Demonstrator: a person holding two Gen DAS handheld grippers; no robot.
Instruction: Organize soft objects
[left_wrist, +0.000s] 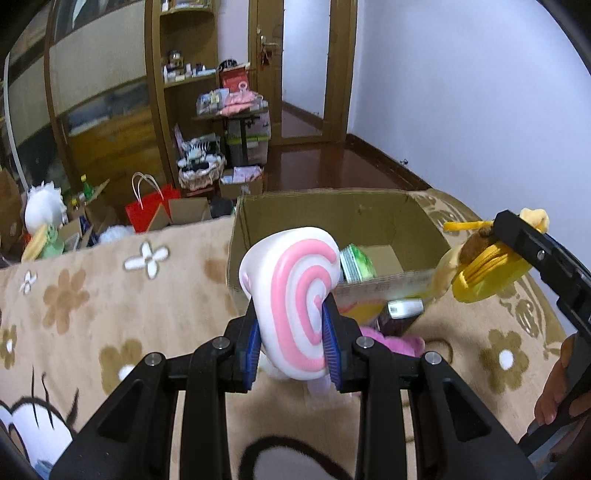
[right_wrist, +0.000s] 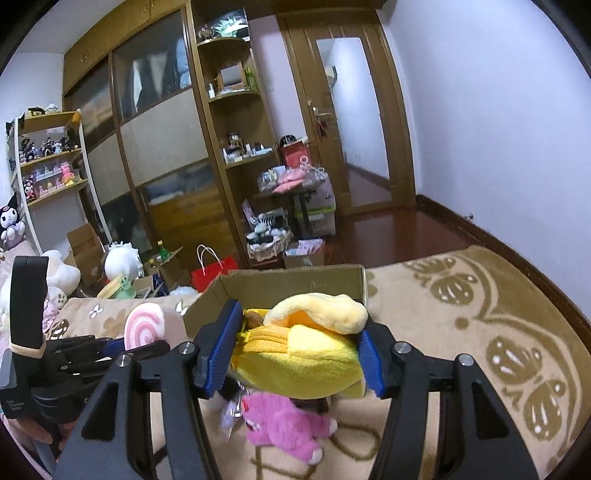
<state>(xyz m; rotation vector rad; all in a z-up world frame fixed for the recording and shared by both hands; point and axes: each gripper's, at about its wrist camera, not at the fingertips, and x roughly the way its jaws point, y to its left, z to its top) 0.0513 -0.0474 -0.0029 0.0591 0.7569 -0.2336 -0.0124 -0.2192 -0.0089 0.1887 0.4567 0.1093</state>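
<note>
My left gripper (left_wrist: 291, 332) is shut on a white and pink swirl plush (left_wrist: 295, 291), held above the blanket just in front of an open cardboard box (left_wrist: 332, 214). The swirl plush also shows in the right wrist view (right_wrist: 142, 325). My right gripper (right_wrist: 295, 350) is shut on a yellow zippered plush pouch (right_wrist: 303, 354), held near the box (right_wrist: 295, 284); the left wrist view shows the pouch (left_wrist: 487, 269) to the right of the box. A pink plush toy (right_wrist: 284, 424) lies on the blanket below the pouch.
The box holds a green packet (left_wrist: 356, 262) and stands on a beige flowered blanket (left_wrist: 110, 295). Beyond the bed edge are a red bag (left_wrist: 147, 210), cartons, a white plush (left_wrist: 42, 206), a wardrobe, shelves and a door.
</note>
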